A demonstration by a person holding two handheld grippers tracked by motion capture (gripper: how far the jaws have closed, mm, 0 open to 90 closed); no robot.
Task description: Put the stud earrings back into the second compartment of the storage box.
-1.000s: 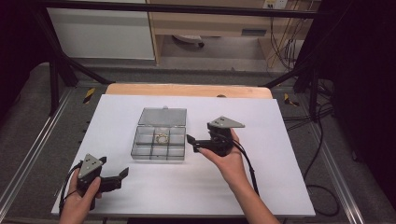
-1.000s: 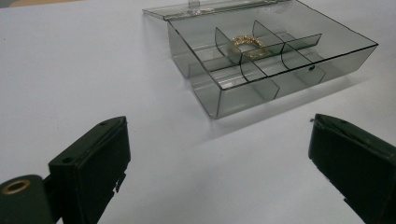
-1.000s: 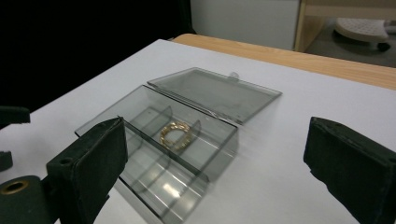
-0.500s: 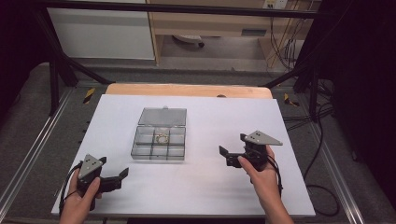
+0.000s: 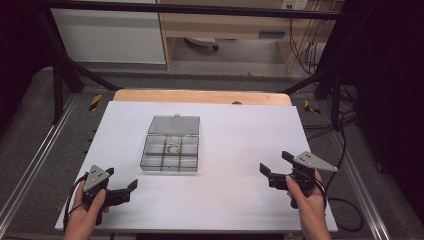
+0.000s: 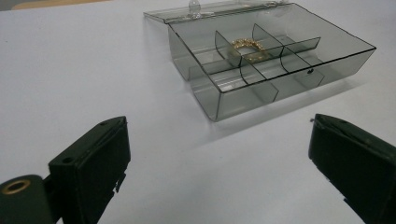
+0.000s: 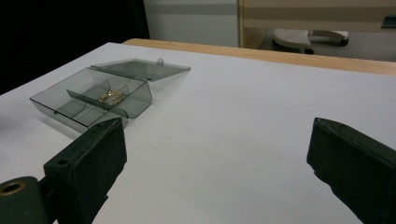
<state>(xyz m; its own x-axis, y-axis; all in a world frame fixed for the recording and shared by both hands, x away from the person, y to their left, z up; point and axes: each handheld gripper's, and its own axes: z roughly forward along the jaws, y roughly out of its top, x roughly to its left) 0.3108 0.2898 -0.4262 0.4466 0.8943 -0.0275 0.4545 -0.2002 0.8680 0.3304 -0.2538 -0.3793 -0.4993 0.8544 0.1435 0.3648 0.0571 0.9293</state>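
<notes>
Two empty claws spread wide at the near corners of the desk, an open clear box between them.

In the high view, the left claw [image 5: 120,190] sits by the near left corner of the white desk [image 5: 240,135] and the right claw [image 5: 275,169] near the near right edge, each held in a hand, jaws parted and holding nothing. The compartment box [image 5: 170,151] lies left of the desk's centre, well apart from both, its lid [image 5: 174,124] folded flat toward the far edge.
In the left gripper view, the left claw [image 6: 219,158] gapes wide over bare desk, touching nothing; a gold ring [image 6: 247,45] lies in a middle compartment of the box's lid-side row.
In the right gripper view, the right claw [image 7: 217,161] is equally wide and empty, the box [image 7: 91,98] far off toward the desk's left edge.
</notes>
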